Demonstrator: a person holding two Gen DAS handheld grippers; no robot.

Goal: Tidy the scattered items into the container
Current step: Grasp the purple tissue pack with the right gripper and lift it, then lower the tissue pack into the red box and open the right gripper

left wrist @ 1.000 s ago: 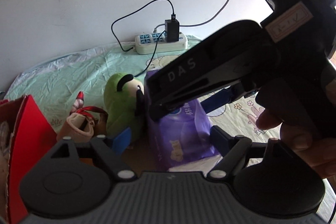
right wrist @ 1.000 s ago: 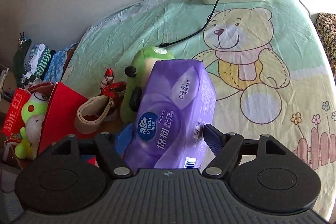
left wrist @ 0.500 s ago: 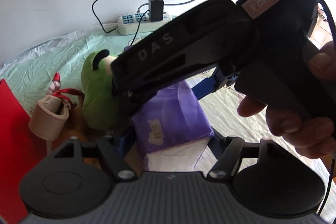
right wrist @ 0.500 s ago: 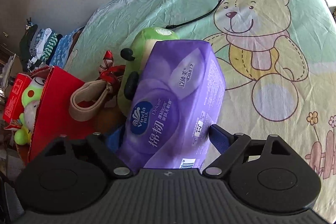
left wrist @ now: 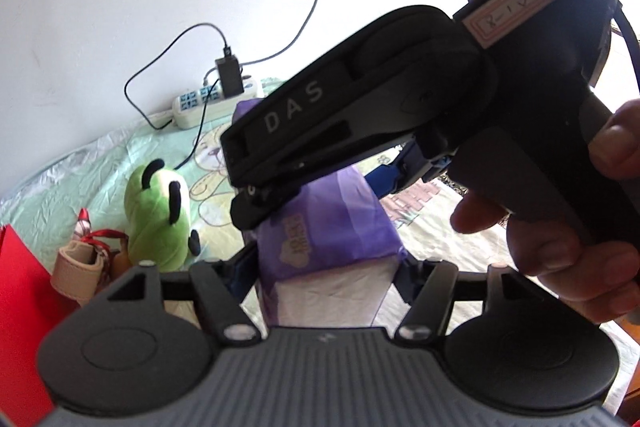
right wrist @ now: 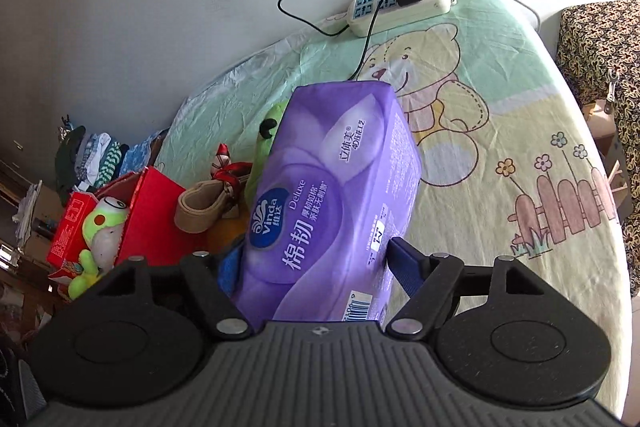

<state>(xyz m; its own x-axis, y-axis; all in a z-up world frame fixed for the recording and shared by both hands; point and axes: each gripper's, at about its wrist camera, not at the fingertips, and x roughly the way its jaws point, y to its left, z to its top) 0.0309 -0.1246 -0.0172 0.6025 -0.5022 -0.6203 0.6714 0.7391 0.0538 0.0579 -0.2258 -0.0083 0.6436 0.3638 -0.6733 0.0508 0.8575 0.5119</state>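
Observation:
A purple Vinda tissue pack [right wrist: 336,195] is held lifted above the bedsheet. My right gripper [right wrist: 316,263] is shut on its near end. In the left wrist view my left gripper [left wrist: 324,267] is shut on the same pack [left wrist: 320,227] at its other end, with the right gripper's black body [left wrist: 400,107] above it. A red container [right wrist: 148,223] stands at the left, with a green frog toy [right wrist: 104,223] inside; its wall shows in the left wrist view [left wrist: 24,307]. A green plush [left wrist: 160,211] and a beige strap with red ribbon [right wrist: 208,203] lie beside it.
A white power strip [right wrist: 400,7] with a black charger and cables lies at the far edge by the wall. The bear-print sheet [right wrist: 500,131] covers the surface. Folded clothes [right wrist: 96,155] are stacked at the left. A patterned fabric seat [right wrist: 600,67] stands at the right.
The tissue pack has risen higher above the sheet in both grippers. The green plush now sits clear of it to the left.

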